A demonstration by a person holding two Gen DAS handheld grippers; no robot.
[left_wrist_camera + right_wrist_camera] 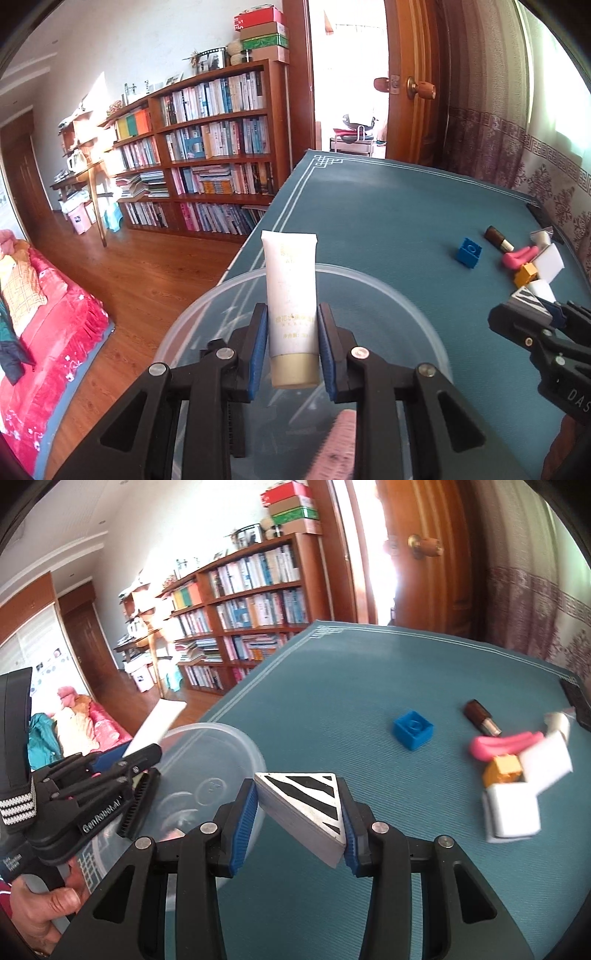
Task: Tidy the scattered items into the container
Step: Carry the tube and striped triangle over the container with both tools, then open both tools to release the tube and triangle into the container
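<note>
One tube [291, 314] upright, cap down, left tool [292, 347]

1 clear tub [424, 314], 1 white tube [291, 295], 1 striped wedge [310, 805], 1 blue brick [413, 729], 1 yellow brick [504, 770]. Approx. 3 white blocks [513, 810], 1 pink toy [495, 744], 1 brown lipstick [482, 716], 1 pink comb [338, 446] in the tub. 2 grippers: left gripper [291, 347], right gripper [299, 823].
</note>
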